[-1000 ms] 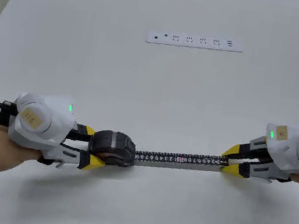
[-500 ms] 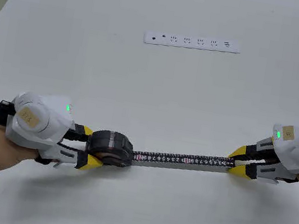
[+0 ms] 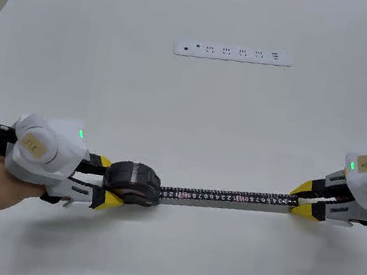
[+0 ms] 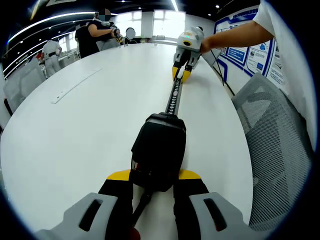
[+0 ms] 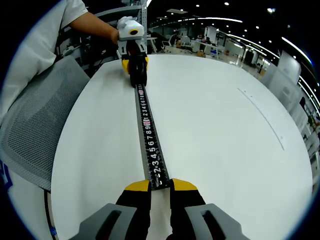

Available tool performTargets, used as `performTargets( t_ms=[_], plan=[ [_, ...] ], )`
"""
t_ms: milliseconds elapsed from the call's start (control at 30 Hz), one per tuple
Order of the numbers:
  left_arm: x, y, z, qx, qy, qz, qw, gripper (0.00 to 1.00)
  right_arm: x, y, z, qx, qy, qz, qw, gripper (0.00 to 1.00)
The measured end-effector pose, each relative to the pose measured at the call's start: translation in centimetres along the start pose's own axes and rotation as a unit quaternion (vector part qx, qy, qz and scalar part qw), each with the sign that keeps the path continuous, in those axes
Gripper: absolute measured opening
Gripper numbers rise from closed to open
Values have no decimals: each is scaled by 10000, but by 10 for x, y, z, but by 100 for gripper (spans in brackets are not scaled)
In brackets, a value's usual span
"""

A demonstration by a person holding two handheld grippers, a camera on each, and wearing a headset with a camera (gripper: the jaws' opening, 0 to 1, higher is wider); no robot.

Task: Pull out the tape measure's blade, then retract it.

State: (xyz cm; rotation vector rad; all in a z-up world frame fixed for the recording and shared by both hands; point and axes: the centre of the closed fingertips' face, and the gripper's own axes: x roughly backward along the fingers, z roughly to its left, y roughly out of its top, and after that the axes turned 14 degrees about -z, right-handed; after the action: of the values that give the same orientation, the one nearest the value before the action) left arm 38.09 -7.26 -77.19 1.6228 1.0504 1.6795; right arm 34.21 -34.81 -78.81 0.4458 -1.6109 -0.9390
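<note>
The black tape measure case (image 3: 132, 182) rests on the white table, and my left gripper (image 3: 103, 181) is shut on it from the left. In the left gripper view the case (image 4: 159, 150) sits between the yellow-tipped jaws. Its black blade (image 3: 230, 197) with white numbers runs to the right, low over the table. My right gripper (image 3: 304, 200) is shut on the blade's end. The blade (image 5: 149, 135) in the right gripper view stretches away from the jaws to the case (image 5: 138, 75). The right gripper (image 4: 182, 72) also appears far off in the left gripper view.
A white power strip (image 3: 233, 52) lies flat on the table (image 3: 188, 110) well beyond the tape. A grey mesh chair (image 4: 280, 150) stands at the table's near side. People stand at the far end of the room in the left gripper view.
My right gripper has moved further right with the blade end, so more blade is drawn out. The left gripper and the case have stayed nearly where they were.
</note>
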Motion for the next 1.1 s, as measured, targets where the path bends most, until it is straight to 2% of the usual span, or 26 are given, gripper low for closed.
performTargets(
  t_ms=[500, 700, 800, 867, 933, 1100],
  plan=[
    [-1, 1, 0, 178, 100, 5, 9998, 27, -1, 0, 3, 19, -8, 81, 10000, 13],
    [-2, 1, 0, 103, 118, 40, 9999, 27, -1, 0, 3, 16, -26, 104, 9999, 14],
    [-2, 0, 0, 69, 103, 67, 9999, 30, -2, 3, 5, -246, -94, -46, 9996, 19],
    [-2, -2, -1, 101, 78, 89, 9999, 36, -1, 2, 3, -178, -115, -9, 9998, 21],
    [-2, -2, 1, 28, 92, 88, 9999, 35, -2, 3, 5, -247, -107, -32, 9996, 22],
    [-2, -1, 4, 56, 132, 58, 9999, 36, 1, 2, 3, -233, -165, -38, 9996, 22]
  ],
)
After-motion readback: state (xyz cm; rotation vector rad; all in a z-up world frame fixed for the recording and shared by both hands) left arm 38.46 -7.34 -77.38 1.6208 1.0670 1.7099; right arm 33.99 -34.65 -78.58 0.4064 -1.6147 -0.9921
